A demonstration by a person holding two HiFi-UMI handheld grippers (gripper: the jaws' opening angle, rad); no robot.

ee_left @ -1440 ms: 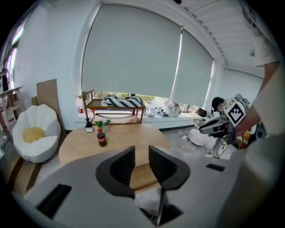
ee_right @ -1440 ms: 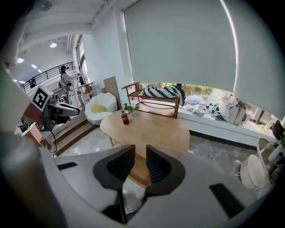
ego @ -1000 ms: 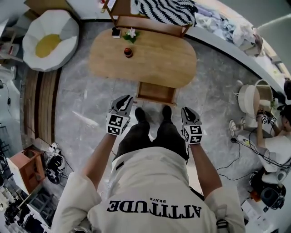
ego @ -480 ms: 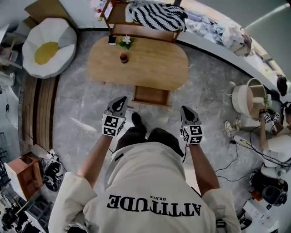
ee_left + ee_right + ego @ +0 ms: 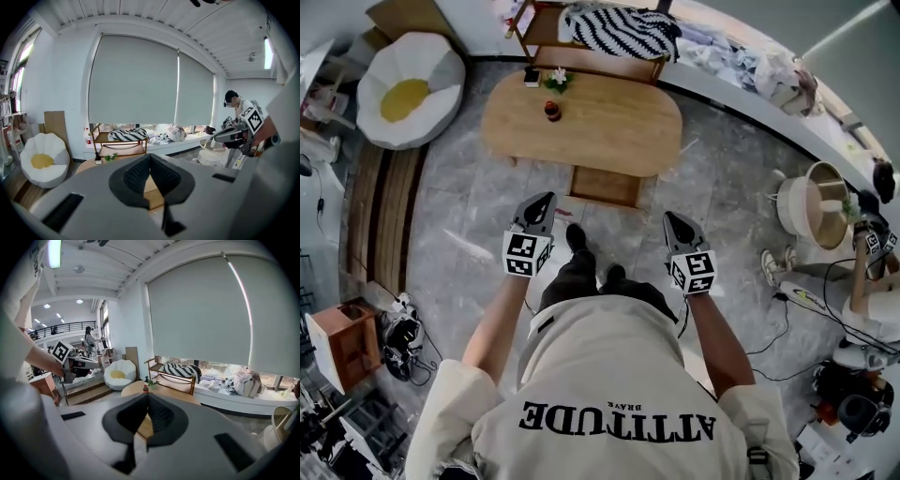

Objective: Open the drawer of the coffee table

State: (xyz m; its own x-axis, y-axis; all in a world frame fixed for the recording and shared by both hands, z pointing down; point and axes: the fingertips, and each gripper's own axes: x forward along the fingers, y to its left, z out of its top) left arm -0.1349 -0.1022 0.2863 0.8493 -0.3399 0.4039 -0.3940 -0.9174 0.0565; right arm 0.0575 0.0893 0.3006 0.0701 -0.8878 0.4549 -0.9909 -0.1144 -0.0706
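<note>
The oval wooden coffee table [image 5: 581,117] stands on the grey floor ahead of me. Its drawer [image 5: 605,186] sticks out from the near edge, pulled open. My left gripper [image 5: 546,199] hangs over the floor to the drawer's lower left, apart from it, jaws shut and empty. My right gripper [image 5: 667,217] is to the drawer's lower right, also shut on nothing. In the left gripper view the black pads [image 5: 136,176] meet at a point with the table [image 5: 86,165] beyond. The right gripper view shows closed pads [image 5: 161,416] before the table [image 5: 176,394].
On the table sit a small red object [image 5: 551,112], a plant [image 5: 555,80] and a phone [image 5: 532,77]. Around it are a white egg-shaped seat [image 5: 408,89], a wooden shelf with striped cloth [image 5: 609,28], a round basket [image 5: 811,202], another person [image 5: 872,248] and floor cables [image 5: 787,328].
Both grippers have drawn back from the drawer and risen, and the table looks farther off. The drawer stays pulled out.
</note>
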